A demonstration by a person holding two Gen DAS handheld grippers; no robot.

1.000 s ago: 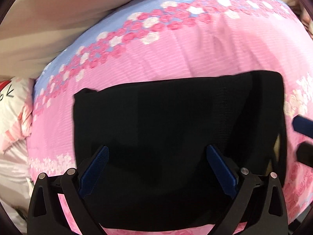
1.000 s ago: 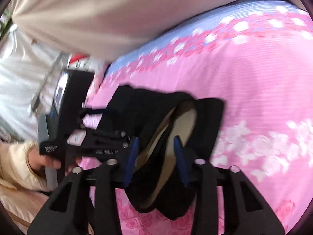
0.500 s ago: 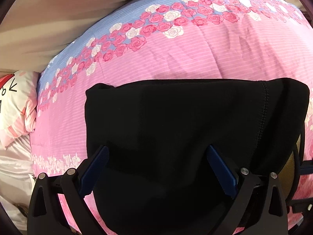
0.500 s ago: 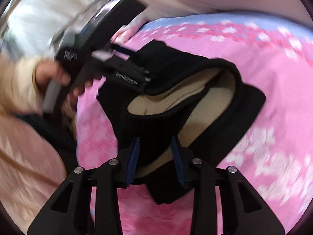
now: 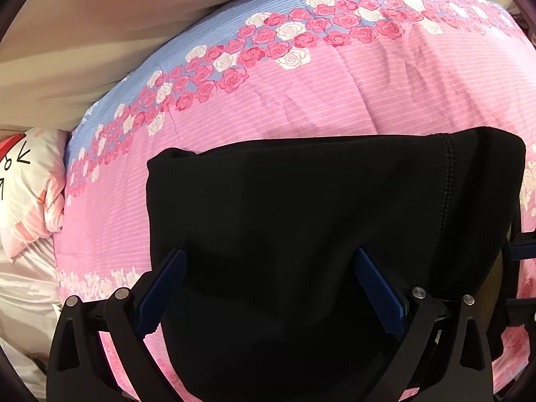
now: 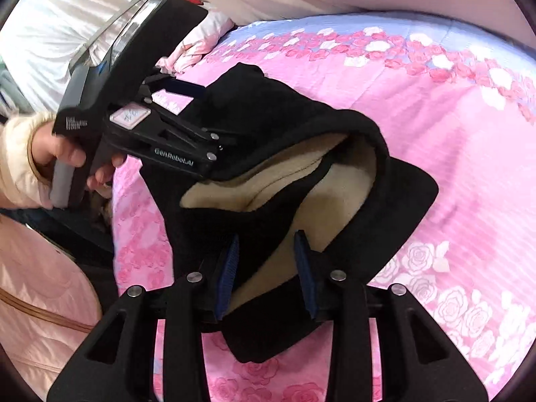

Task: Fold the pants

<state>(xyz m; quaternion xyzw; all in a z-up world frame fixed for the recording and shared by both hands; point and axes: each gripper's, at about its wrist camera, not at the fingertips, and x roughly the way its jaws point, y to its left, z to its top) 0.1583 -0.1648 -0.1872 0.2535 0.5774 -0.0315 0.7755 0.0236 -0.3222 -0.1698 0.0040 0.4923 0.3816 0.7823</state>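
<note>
Midway, we hold the black pants (image 5: 318, 221), already doubled into a compact stack on the pink bed (image 5: 301, 100), with our left gripper (image 5: 268, 288) spread wide above them and our right gripper (image 6: 266, 268) pinching the fleece-lined waistband, smoothing remaining.

pink rose-print quilt (image 5: 301, 100) on bed; black pants (image 5: 318, 217) lying on it.

Left wrist view: close over the black pants (image 5: 301, 234), facing forward between wide-set jaws across the pink floral bedspread (image 5: 335, 93) toward a pillow (image 5: 30, 194) left of the jaws. Right wrist view: equally near, angled leftward past its jaws onto the left gripper (image 6: 187, 97). Shared by both: pants, bedspread, pillow.
</note>
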